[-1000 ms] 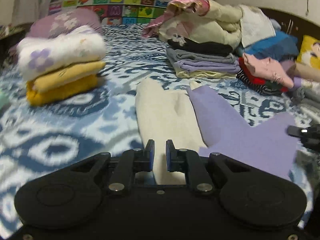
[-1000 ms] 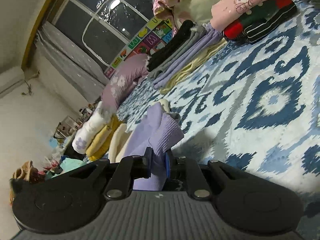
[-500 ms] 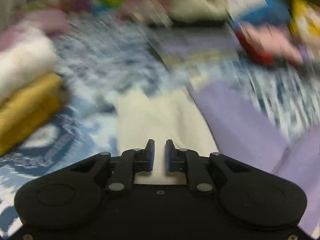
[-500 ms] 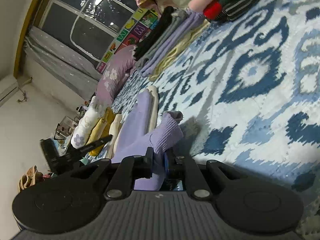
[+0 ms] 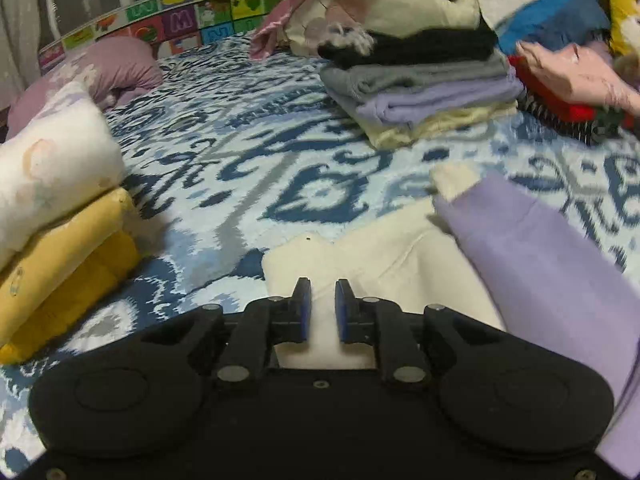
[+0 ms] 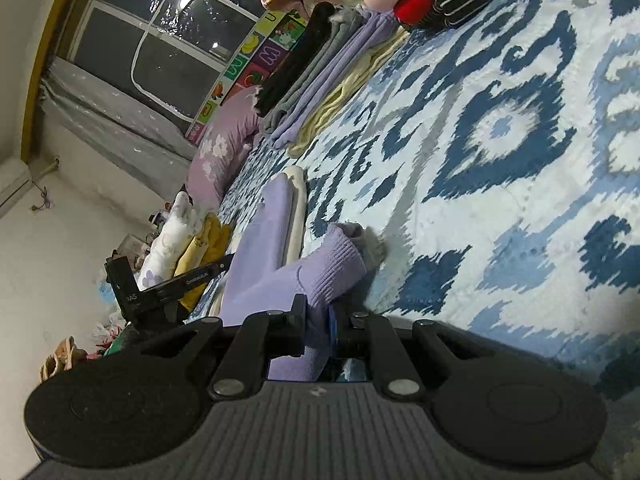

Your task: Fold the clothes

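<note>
The lilac garment [image 6: 276,276] lies on the bed, and its ribbed cuff is pinched between the fingers of the right gripper [image 6: 318,314], which are closed tight on the fabric. That gripper is rolled onto its side, low over the bedspread [image 6: 500,160], so the bed runs up the frame. The cuff bunches just ahead of the fingertips; the rest of the garment stretches away ahead and to the left, over a cream garment [image 6: 298,204].

The left gripper [image 5: 319,300] is held level and low, its fingers a narrow gap apart with nothing between them. The cream garment [image 5: 360,256] lies directly under and ahead of the tips; whether they touch it cannot be told. The lilac garment [image 5: 540,264] lies just to the right, overlapping the cream one.

Ahead and right sits a folded stack [image 5: 424,92]; to the left, a white and yellow pile [image 5: 56,216]. The left gripper [image 6: 168,286] also shows in the right view, at the left beyond the lilac.
</note>
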{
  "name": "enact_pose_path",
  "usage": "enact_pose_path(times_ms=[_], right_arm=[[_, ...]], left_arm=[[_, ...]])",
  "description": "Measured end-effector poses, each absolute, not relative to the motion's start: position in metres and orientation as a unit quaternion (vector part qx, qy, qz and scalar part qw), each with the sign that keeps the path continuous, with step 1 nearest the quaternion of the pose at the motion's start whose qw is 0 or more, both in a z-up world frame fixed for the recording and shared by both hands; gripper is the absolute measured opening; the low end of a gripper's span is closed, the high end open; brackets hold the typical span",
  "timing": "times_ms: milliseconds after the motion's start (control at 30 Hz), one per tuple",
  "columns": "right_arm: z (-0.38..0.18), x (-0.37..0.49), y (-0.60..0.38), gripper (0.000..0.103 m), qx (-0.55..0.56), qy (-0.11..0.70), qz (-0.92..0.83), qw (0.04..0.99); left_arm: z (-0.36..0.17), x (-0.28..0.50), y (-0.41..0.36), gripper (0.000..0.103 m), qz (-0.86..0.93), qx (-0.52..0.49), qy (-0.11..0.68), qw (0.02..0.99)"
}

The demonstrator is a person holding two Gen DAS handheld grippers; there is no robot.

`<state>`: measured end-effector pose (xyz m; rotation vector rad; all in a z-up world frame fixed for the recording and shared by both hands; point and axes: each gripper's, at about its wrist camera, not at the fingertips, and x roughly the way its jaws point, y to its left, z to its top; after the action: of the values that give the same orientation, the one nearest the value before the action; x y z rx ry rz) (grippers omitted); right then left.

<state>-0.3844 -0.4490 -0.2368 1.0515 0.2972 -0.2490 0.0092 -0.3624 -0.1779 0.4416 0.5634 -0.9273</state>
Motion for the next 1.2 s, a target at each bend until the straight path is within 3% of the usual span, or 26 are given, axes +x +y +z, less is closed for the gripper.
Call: enact_pose_path(times_ms=[233, 667, 833, 1000, 1200], right_arm=[[-0.232, -0.385, -0.447, 0.012, 0.486, 0.13, -0.117, 0.856], [-0.223, -0.381, -0.435, 0.012, 0.433, 0.126, -0.122, 0.884], [-0.219, -0.375, -0.435, 0.012, 0.422, 0.127, -0.128, 0.888], [-0.214, -0.374, -0.436, 0.012, 0.433, 0.128, -0.127, 0.883], [-0.198, -0.372, -0.429, 0.012, 0.406, 0.142, -0.129, 0.893]], left_arm=[[-0.146, -0.033, -0.294, 0.014, -0.427, 0.158, 0.263, 0.85], [-0.159, -0.166, -0.186, 0.014, -0.449, 0.089, 0.305, 0.835], [-0.191, -0.181, -0.19, 0.013, -0.444, 0.124, 0.342, 0.819], [-0.162, -0.178, -0.156, 0.013, -0.451, 0.029, 0.309, 0.837], [-0.191, -0.189, -0.191, 0.013, -0.444, 0.139, 0.323, 0.824]])
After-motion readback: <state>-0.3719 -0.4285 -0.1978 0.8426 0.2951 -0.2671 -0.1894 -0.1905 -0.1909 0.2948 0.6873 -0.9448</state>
